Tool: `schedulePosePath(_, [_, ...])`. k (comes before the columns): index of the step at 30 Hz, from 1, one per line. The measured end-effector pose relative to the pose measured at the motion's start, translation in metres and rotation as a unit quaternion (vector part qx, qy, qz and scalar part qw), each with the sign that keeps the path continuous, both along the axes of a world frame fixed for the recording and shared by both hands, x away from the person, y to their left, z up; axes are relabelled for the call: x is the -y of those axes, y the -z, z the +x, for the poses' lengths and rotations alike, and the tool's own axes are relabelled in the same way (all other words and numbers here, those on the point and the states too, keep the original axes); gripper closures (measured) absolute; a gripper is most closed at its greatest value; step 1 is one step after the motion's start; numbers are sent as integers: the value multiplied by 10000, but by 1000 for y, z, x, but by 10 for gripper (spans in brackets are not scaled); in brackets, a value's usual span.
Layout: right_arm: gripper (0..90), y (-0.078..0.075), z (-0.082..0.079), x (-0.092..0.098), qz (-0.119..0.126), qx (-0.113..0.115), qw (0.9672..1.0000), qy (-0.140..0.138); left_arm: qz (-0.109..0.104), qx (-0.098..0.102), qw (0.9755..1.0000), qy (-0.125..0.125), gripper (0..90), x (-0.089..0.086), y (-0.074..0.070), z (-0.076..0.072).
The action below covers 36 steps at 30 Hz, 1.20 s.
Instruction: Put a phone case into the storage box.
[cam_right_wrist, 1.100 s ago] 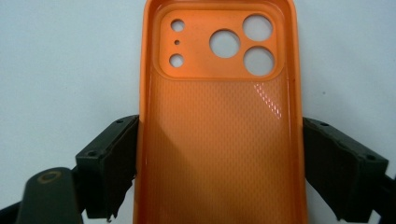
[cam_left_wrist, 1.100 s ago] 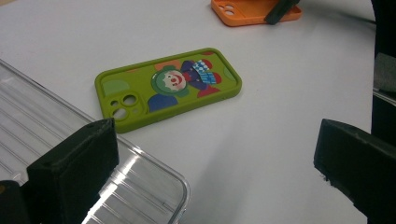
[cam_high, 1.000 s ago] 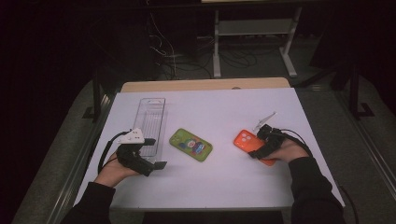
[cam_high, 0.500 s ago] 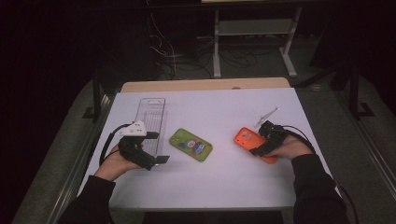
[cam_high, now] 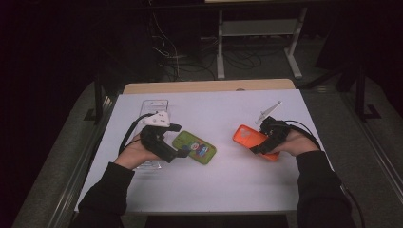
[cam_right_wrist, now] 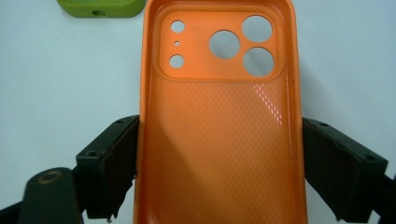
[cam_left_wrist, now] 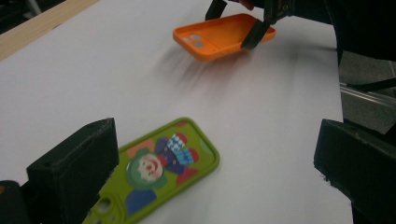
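Occlusions and crops

Orange case: bottom end runs off at 6 o'clock in the right gripper view. Green case: clipped at 12 o'clock there, sliver showing. In the high view its 9 o'clock end sits under the left hand-held gripper; clear case partly covered by the left hand.

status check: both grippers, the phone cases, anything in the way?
Right gripper shut on orange case, lifted off table. Left gripper open, over green case. Clear case behind left hand; nothing between.
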State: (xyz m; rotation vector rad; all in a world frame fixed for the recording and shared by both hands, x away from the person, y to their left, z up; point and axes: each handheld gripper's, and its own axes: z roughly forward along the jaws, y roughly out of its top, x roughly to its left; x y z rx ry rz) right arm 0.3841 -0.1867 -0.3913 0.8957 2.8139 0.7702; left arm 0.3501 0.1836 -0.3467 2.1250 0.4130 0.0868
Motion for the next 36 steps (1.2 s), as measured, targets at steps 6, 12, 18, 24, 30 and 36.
schedulePosePath(6, [150,0,-2,2,-18,88,9998,-150,-41,-86,9997,229,0,23,1,12])
schedulePosePath(12, [150,-2,-5,5,53,144,9998,-154,-17,-131,9995,285,0,37,9,19])
schedulePosePath(18, [150,0,-10,-4,26,149,9991,-393,231,-69,9985,483,0,44,16,18])
schedulePosePath(24, [150,3,-14,-17,0,114,9978,-651,324,-69,9974,640,0,51,18,9])
schedulePosePath(30, [150,6,-20,-33,-25,56,9951,-983,387,-66,9962,781,0,53,16,3])
schedulePosePath(36, [150,1,-26,-43,46,104,9926,-1210,526,-40,9950,847,0,52,16,0])
